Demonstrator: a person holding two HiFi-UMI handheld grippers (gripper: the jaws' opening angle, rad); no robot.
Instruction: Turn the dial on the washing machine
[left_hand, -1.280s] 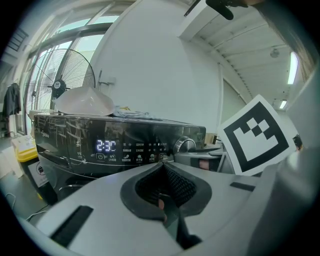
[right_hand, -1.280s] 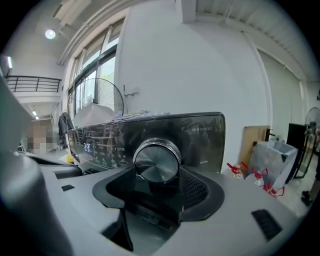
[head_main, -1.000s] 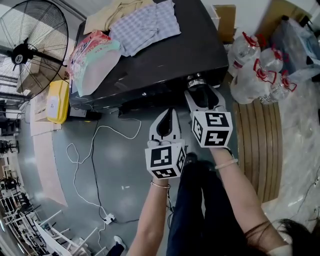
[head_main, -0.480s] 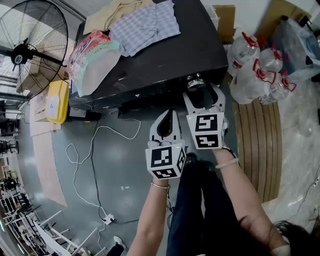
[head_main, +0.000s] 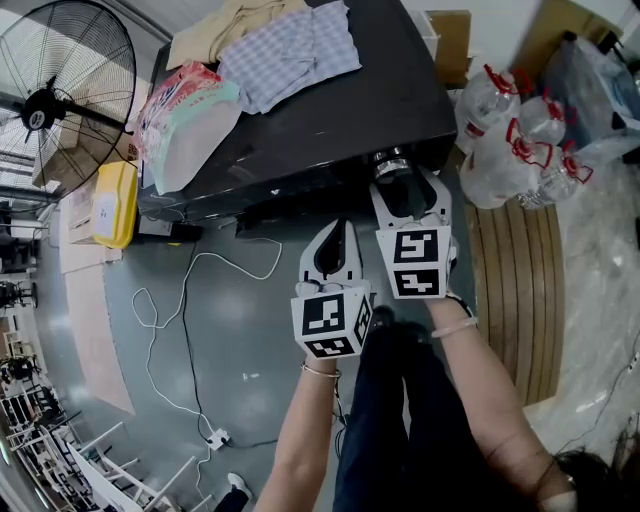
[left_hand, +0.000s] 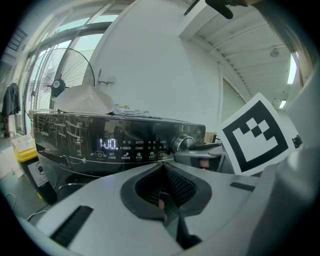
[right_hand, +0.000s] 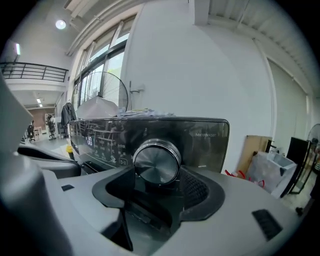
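The black washing machine (head_main: 330, 110) stands ahead with its silver dial (head_main: 390, 165) at the right end of the front panel. My right gripper (head_main: 405, 185) has its jaws on either side of the dial (right_hand: 156, 162), and the pads press its rim. These jaws have just been closing with the dial between them. My left gripper (head_main: 338, 228) hangs left of it and further back from the panel, shut with nothing in it. In the left gripper view the lit display (left_hand: 108, 144) and the dial (left_hand: 184, 143) show beyond the closed jaws.
Clothes (head_main: 290, 50) and a plastic bag (head_main: 185, 110) lie on the machine's lid. A large fan (head_main: 60, 90) and a yellow container (head_main: 115, 200) stand at the left. Water bottles (head_main: 510, 140) and a wooden pallet (head_main: 520, 290) are at the right. A cable with a power strip (head_main: 215, 437) trails across the floor.
The right gripper has rolled about its own axis while on the dial, so its marker cube now faces differently. The left gripper has stayed still.
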